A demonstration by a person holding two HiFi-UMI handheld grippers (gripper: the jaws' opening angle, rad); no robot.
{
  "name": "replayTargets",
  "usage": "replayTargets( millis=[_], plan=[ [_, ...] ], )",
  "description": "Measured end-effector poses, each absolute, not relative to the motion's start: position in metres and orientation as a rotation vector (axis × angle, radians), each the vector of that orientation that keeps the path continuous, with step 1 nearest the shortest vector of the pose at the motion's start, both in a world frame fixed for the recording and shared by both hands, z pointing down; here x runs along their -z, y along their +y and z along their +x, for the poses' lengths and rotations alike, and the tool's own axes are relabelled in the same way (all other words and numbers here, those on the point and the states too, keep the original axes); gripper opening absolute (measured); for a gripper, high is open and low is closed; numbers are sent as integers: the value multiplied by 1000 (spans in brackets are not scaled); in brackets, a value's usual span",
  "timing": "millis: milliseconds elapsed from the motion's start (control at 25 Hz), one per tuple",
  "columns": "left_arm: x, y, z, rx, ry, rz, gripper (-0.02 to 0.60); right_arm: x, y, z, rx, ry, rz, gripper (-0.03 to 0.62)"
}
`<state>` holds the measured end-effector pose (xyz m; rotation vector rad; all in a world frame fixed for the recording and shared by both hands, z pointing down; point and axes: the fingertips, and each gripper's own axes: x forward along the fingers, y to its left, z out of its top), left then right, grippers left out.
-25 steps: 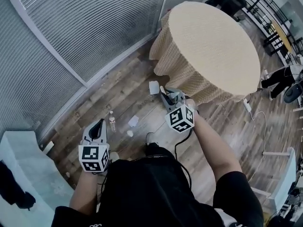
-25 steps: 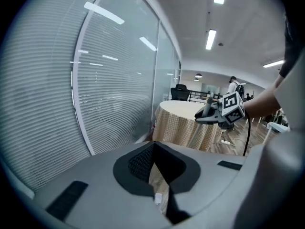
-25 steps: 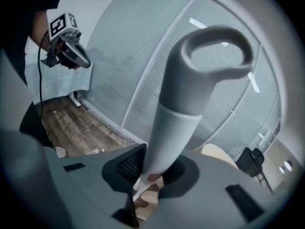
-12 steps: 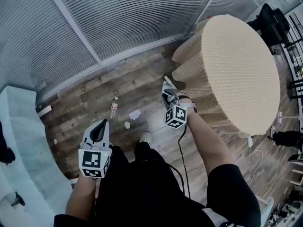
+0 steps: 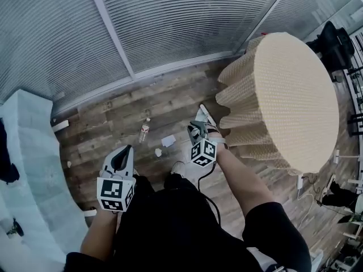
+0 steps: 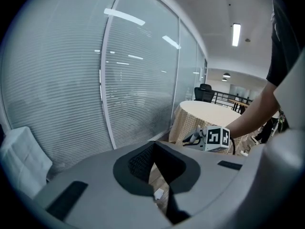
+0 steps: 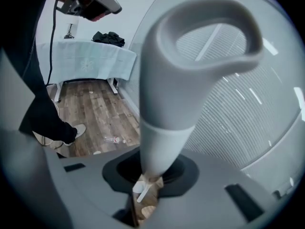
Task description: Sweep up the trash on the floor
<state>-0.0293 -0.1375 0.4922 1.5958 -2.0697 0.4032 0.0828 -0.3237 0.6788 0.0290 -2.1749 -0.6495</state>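
Note:
Trash lies on the wooden floor: a clear plastic bottle (image 5: 144, 132), a white paper scrap (image 5: 168, 140) and a small crumpled piece (image 5: 158, 152). My right gripper (image 5: 198, 128) is shut on a grey handle (image 7: 190, 66) with a looped end that sticks out past the jaws; its lower part is hidden. The handle's pale tip (image 5: 203, 115) shows beside the table skirt. The bottle (image 7: 113, 139) also appears far below in the right gripper view. My left gripper (image 5: 121, 155) hangs at the left, shut and holding nothing, and the paper scrap (image 6: 158, 193) shows under its jaws.
A round table (image 5: 295, 89) with a beige cloth stands at the right. Glass walls with blinds (image 5: 170, 21) run along the far side. A pale blue covered table (image 5: 28, 152) is at the left. Another small scrap (image 5: 68, 164) lies near it. My shoe (image 5: 177, 168) is by the trash.
The head view has swung so the round table sits further right and the blue table shows more. The right gripper, still holding the handle, now sits closer to the scraps. The left gripper barely moved.

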Motion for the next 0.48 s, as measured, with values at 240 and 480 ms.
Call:
replayTargets(
  millis=[240,480],
  plan=[
    [-488,-124,-29,-393,-2076,1613,-3,-651,-266,61,589,-2276,-40,77],
    [-495,-108,-41,-369,-2088,1560,-3,-619,-222,33,530,-2375,-102,77]
  ],
)
